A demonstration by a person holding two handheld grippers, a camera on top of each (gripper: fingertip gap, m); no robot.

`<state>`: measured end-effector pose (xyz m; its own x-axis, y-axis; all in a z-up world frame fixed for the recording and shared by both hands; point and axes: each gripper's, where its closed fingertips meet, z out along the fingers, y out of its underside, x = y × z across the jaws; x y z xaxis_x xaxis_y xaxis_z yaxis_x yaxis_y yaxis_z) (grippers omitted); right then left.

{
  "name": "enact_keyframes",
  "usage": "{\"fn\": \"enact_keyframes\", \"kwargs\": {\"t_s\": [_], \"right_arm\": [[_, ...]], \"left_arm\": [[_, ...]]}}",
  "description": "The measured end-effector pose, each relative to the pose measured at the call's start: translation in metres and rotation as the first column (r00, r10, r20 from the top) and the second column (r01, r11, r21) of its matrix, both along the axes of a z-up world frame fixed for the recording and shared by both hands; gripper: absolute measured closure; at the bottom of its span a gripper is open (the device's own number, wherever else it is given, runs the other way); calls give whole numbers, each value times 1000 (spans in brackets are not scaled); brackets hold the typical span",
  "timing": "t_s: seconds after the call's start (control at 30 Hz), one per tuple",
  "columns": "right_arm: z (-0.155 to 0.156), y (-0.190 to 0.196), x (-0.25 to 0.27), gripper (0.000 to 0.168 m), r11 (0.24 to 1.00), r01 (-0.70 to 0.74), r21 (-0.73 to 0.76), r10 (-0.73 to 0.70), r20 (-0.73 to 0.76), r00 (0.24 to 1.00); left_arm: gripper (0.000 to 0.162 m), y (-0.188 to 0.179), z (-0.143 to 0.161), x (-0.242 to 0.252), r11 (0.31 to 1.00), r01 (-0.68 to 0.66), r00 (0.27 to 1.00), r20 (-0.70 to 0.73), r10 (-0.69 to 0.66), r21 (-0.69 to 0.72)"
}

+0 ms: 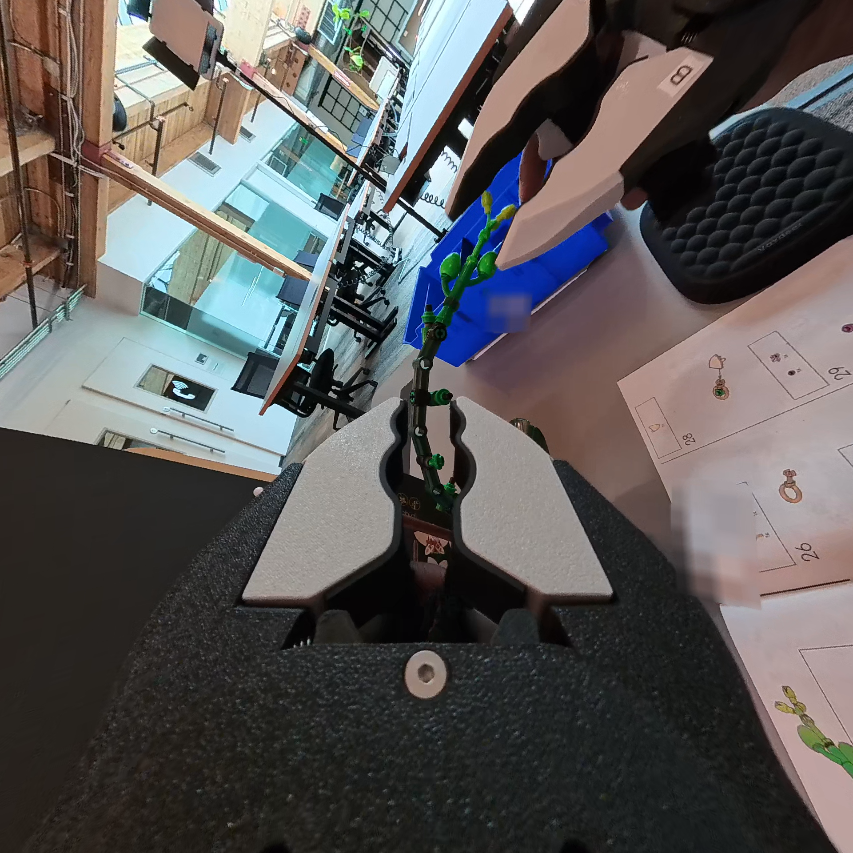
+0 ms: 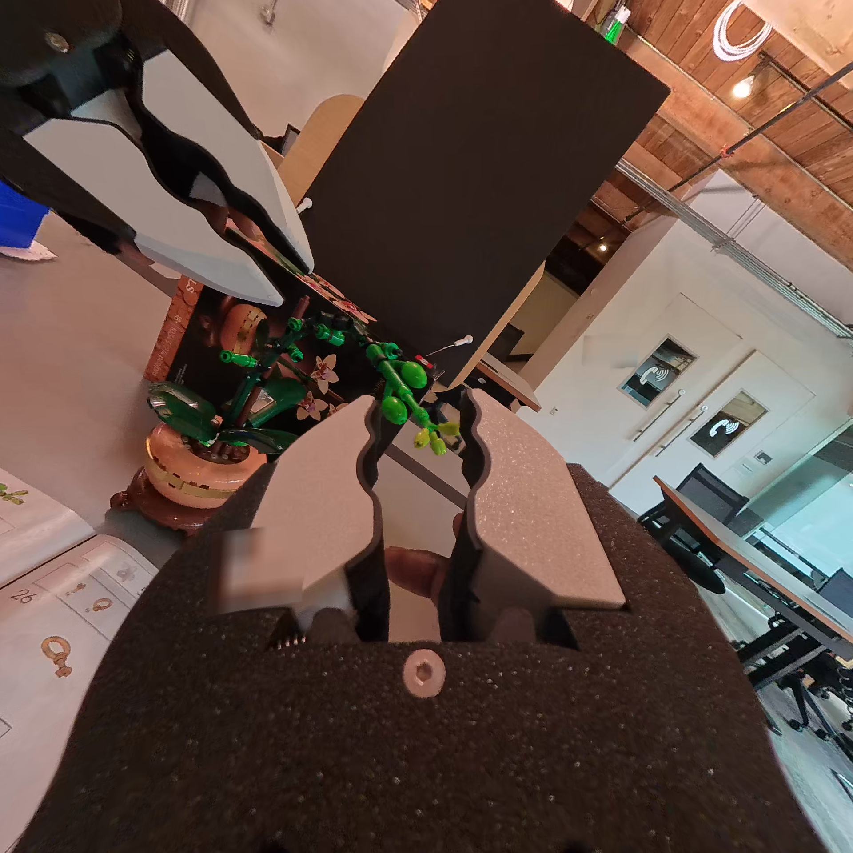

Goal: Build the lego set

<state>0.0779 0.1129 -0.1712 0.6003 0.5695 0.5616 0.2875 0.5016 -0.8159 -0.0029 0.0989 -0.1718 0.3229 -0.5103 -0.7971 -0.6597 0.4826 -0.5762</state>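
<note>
Green stem [image 1: 427, 397], peach pot [image 2: 194, 475]

left gripper [image 1: 427, 406]: seen from its own camera, the jaws are nearly closed, with a narrow gap at the tips; grey wavy pads, black textured body. from the right wrist view it [image 2: 295, 284] hangs in the upper left, fingers angled down and to the right, the tips a small gap apart.

right gripper [image 2: 417, 406]: jaws apart, gap wide, nothing between the pads. a fingertip [image 2: 415, 572] of the holding hand shows low in the gap. from the left wrist view it [image 1: 480, 231] sits upper right, fingers pointing down-left, spread.
</note>
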Motion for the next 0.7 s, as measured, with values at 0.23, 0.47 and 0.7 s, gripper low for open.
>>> {"fn": "enact_keyframes", "kwargs": {"t_s": [0.23, 0.47, 0.7], "right_arm": [[0, -5, 4, 136, 1000, -1, 5, 1, -1, 1000], [0, -10, 10, 136, 1000, 20, 1, -20, -27, 999], [-3, -26, 23, 139, 998, -22, -58, 13, -150, 989]], "left_arm": [[145, 0, 0, 0, 1000, -1, 1000, -2, 1, 2], [145, 0, 1, -2, 1000, -8, 1000, 2, 8, 7], [146, 1, 5, -5, 1000, -13, 999, 35, 13, -2]]}}
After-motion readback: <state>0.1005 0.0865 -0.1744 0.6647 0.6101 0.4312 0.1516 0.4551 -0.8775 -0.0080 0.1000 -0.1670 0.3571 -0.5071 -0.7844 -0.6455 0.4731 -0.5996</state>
